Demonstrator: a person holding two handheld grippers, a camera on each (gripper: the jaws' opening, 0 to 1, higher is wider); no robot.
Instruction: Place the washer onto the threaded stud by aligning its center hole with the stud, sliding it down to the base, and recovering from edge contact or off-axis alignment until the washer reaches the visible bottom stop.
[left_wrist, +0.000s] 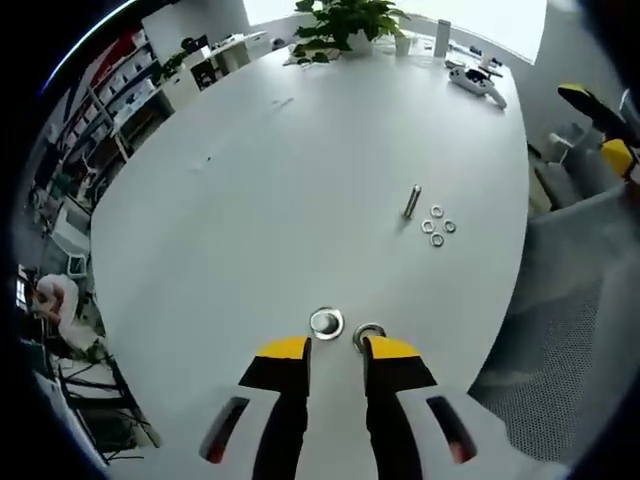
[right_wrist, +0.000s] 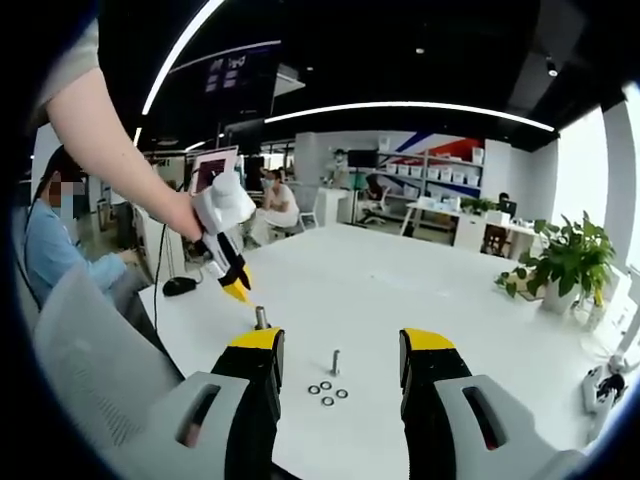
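In the left gripper view I look down on the upright threaded stud (left_wrist: 326, 322), seen end-on on the white table (left_wrist: 250, 200). A silver washer (left_wrist: 367, 332) sits just right of it, at the tip of my left gripper's right finger; whether they touch I cannot tell. My left gripper (left_wrist: 337, 350) is open, and only table shows between its yellow-tipped jaws. In the right gripper view a hand holds the left gripper (right_wrist: 238, 288) just above the stud (right_wrist: 262, 318). My right gripper (right_wrist: 343, 345) stands wide open and holds nothing, nearer the table edge.
A second bolt (left_wrist: 412, 200) and several loose washers (left_wrist: 437, 225) lie further along the table, the same bolt (right_wrist: 335, 362) and washers (right_wrist: 327, 390) showing between the right jaws. A potted plant (left_wrist: 345, 22) and a device (left_wrist: 478, 82) stand at the far end. A seated person (right_wrist: 60, 250) is at the left.
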